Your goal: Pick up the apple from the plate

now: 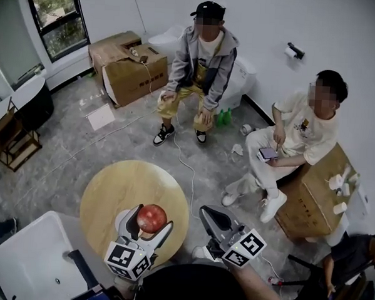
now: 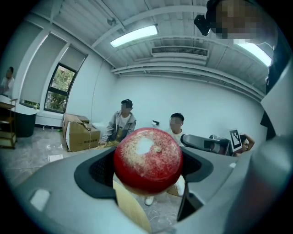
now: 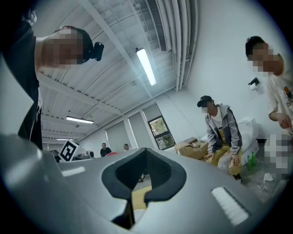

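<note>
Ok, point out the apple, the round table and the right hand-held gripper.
apple (image 1: pixel 151 218): head view, top of its red skin.
round table (image 1: pixel 120 186): head view, bare wooden top.
right hand-held gripper (image 1: pixel 207 214): head view, at its closed jaw tips.

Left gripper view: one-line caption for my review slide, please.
Left gripper shut on a red apple, with two seated people by the far wall.
</note>
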`<state>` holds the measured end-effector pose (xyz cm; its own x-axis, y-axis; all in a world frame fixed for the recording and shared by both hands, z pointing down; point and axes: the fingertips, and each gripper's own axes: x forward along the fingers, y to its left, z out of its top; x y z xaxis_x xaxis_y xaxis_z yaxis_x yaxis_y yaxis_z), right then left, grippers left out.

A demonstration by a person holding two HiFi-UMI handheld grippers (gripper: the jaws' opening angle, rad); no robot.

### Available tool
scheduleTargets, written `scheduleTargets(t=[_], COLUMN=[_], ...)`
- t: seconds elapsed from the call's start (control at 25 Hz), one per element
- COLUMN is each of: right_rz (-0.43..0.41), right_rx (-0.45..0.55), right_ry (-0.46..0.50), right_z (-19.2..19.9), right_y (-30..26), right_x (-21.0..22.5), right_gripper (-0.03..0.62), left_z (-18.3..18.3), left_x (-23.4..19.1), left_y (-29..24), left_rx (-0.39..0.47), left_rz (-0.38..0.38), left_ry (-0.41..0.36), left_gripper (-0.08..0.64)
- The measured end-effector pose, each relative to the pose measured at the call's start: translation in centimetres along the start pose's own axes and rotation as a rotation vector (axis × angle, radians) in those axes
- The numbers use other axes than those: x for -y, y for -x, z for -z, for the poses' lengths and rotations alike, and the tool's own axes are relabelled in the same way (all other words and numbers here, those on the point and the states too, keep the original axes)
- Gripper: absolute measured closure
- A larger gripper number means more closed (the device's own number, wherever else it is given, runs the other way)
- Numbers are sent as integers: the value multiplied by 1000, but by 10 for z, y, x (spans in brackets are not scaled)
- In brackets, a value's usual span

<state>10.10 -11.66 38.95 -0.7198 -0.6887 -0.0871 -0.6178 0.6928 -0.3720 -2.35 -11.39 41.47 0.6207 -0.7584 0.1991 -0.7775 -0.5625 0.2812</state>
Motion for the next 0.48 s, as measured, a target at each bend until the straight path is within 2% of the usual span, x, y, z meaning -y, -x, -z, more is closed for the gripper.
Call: scheduleTargets(t=[0.2,0.48], right_rz=[-81,-263], right_rx=[-21,-82], right_ry=[5,1], right_z=[-7,2], right_y=[-22,-68], right_x=[-4,-39], right_gripper=[588,588], left_z=[-18,-23], left_x=[-16,-44], left_y=[14,59], left_rx=[34,84], left_rz=[-92,-266], left_ry=[-7,24], left_gripper=[140,138])
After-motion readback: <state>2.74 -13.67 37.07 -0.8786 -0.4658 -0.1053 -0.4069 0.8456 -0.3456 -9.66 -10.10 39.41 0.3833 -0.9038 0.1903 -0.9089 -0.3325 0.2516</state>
